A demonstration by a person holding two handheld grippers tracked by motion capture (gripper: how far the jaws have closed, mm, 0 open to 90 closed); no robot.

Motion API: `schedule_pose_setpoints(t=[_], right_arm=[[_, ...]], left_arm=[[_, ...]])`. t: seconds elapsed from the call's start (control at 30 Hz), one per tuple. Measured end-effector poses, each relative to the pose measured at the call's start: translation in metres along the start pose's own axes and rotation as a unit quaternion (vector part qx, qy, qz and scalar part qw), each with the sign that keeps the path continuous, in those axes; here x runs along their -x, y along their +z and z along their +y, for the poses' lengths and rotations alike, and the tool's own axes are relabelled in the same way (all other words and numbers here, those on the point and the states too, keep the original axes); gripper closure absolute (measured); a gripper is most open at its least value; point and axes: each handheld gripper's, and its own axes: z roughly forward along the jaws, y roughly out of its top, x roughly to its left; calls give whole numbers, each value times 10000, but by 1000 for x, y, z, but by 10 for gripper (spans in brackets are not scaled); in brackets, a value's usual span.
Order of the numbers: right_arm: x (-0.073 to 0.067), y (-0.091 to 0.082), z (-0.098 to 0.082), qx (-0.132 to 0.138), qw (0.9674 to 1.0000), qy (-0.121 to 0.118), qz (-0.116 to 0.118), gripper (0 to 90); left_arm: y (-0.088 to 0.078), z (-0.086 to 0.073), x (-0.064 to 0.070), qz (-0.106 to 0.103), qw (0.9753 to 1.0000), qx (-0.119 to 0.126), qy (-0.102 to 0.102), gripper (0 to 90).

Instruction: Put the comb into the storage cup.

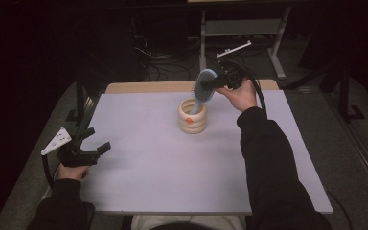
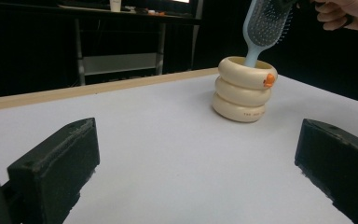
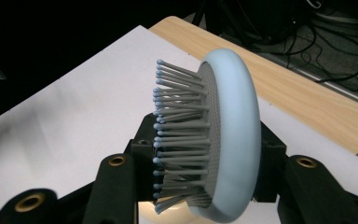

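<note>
Hairbrush half-seated in the ringed cup, my right hand not yet letting go.

Nearest me, my left gripper (image 1: 98, 141) idles at the table's (image 1: 163, 167) near-left corner, jaws spread wide with nothing between them, well apart from the work. Further out, past the middle of the white surface, stands the cream ringed cup (image 1: 193, 116) with its small orange mark. The pale blue hairbrush (image 1: 203, 87) leans out of it: the handle's lower end is already down inside the rim, the bristled head tilted up and away towards the far edge. My right gripper (image 1: 215, 82) is clamped across that head, bristles on one side and the smooth back on the other. I judge the insertion mostly done; what remains is lowering it to rest, opening, and backing off.
</note>
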Motion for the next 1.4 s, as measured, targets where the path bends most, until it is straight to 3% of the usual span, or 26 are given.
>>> schedule_pose_setpoints(t=[0.5, 0.8, 1.1, 1.4], right_arm=[[1, 20, -5, -88, 9996, 205, 186, 531], [11, 21, -8, -89, 9977, 613, 276, 495], [21, 14, -13, -34, 9948, 978, 290, 350], [24, 2, -19, 38, 9959, 905, 37, 201]], left_arm=[[-1, 2, 1, -12, 10000, 70, 44, 0], [-1, 2, 1, 11, 9999, 82, 69, 0], [0, 3, 4, -43, 9999, 80, 108, 0], [0, 3, 5, -42, 9999, 99, 92, 0]])
